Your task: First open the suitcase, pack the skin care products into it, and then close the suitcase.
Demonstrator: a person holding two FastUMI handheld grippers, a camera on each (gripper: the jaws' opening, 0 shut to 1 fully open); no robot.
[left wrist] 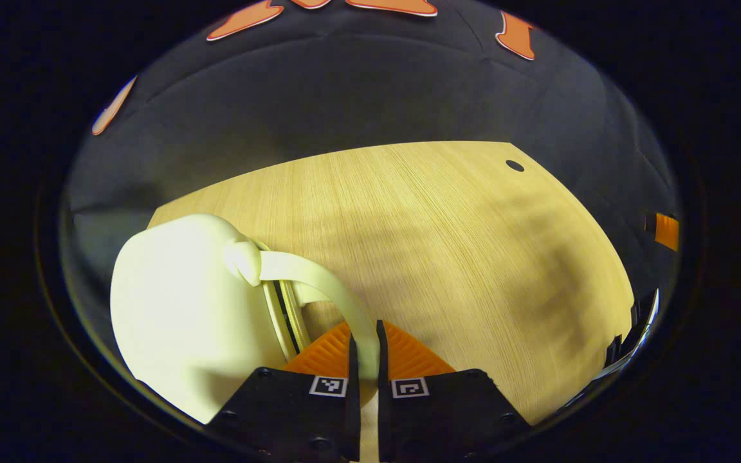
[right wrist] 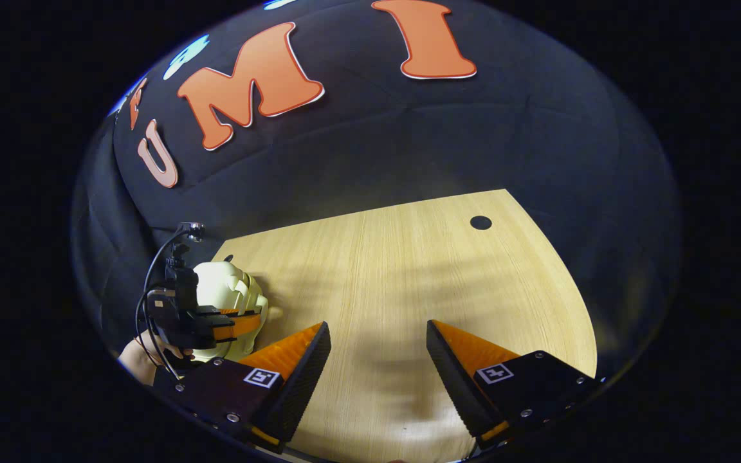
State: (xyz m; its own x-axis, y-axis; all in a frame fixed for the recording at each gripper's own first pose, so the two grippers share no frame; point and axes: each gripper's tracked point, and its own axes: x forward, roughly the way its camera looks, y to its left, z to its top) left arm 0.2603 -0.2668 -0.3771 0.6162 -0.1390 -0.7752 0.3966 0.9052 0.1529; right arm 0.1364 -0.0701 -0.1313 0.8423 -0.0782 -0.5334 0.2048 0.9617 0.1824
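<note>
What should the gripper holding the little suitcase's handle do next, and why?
Probably let go of the handle. The left hand-held gripper is shut on it, the cream suitcase looks closed, and the right hand-held gripper hangs open over the table.

table (right wrist: 409, 270): light wood, dark hole near far corner | on it: pale suitcase (left wrist: 184, 308)

A recording booth: black cloth wall (right wrist: 473, 141), wooden table (right wrist: 409, 270).

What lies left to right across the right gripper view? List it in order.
Hand → left gripper in front of the cream suitcase → bare wooden table → dark hole in the table.
</note>
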